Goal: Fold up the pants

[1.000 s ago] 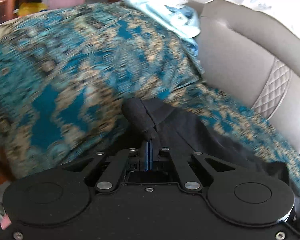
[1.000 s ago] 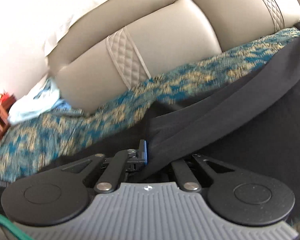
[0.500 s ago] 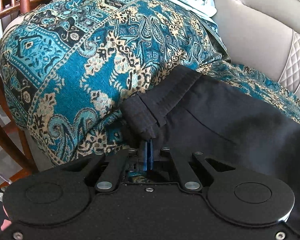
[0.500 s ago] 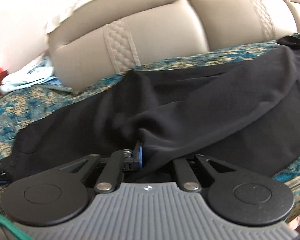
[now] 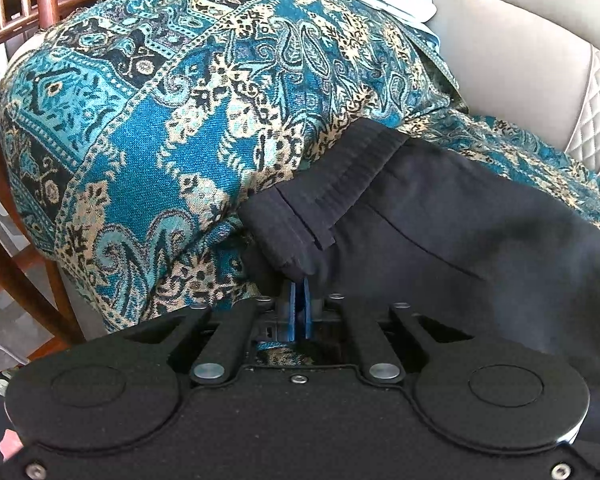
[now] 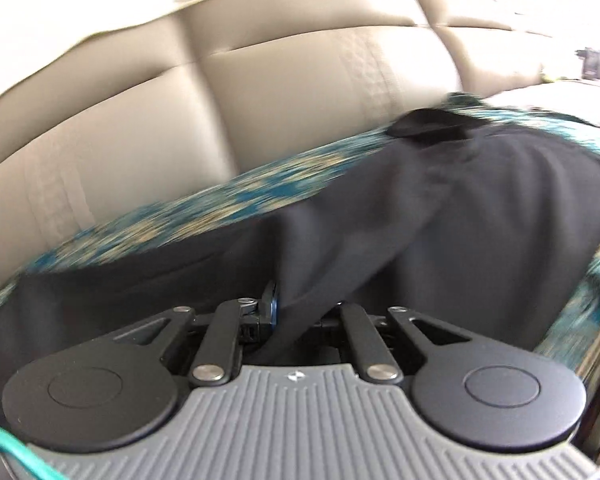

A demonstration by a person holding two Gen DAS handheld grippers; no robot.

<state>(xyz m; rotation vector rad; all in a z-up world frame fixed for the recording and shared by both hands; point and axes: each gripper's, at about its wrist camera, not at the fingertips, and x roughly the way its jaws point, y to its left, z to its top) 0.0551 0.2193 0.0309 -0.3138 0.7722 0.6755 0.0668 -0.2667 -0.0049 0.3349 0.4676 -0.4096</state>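
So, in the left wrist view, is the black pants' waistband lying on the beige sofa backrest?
No, the ribbed waistband of the black pants rests against the teal patterned throw, apart from the beige sofa backrest.

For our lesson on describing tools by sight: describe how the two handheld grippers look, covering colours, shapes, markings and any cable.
Both have black linkage arms with silver pivot pins, two round black discs and blue finger pads. The left gripper has a plain matt black body with small screws. The right gripper has a grey ribbed body bearing a small white mark; a teal cable shows at its lower left corner.
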